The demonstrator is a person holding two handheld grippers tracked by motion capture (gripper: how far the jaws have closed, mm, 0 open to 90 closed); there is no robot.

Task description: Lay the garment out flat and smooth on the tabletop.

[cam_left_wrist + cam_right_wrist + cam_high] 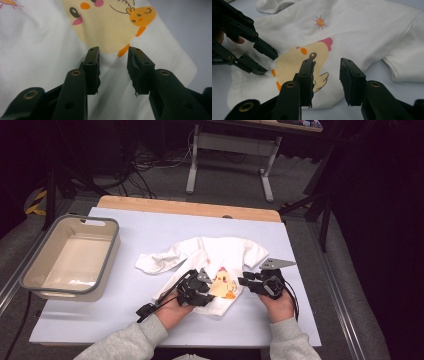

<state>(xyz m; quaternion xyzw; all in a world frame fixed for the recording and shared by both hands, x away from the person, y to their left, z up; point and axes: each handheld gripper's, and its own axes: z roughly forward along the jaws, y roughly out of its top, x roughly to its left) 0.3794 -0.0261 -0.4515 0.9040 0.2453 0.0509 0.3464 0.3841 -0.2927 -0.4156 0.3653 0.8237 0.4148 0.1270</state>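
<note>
White cotton kid's shirt (215, 265) with a chick print lies crumpled just right of the bin (30, 270), both the left gripper (113, 53) and right gripper (327, 62) hover over its hem, jaws apart and empty, so I'd guess next is pinching hem corners to fold.

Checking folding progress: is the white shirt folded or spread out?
Partly spread: the white shirt lies front up, chick print visible, one sleeve out sideways, the other tucked in.

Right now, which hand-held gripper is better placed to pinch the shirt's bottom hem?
Probably the left hand-held gripper: its open jaws hang over the shirt by the hem corner. The right hand-held gripper sits beside the shirt's edge.
</note>
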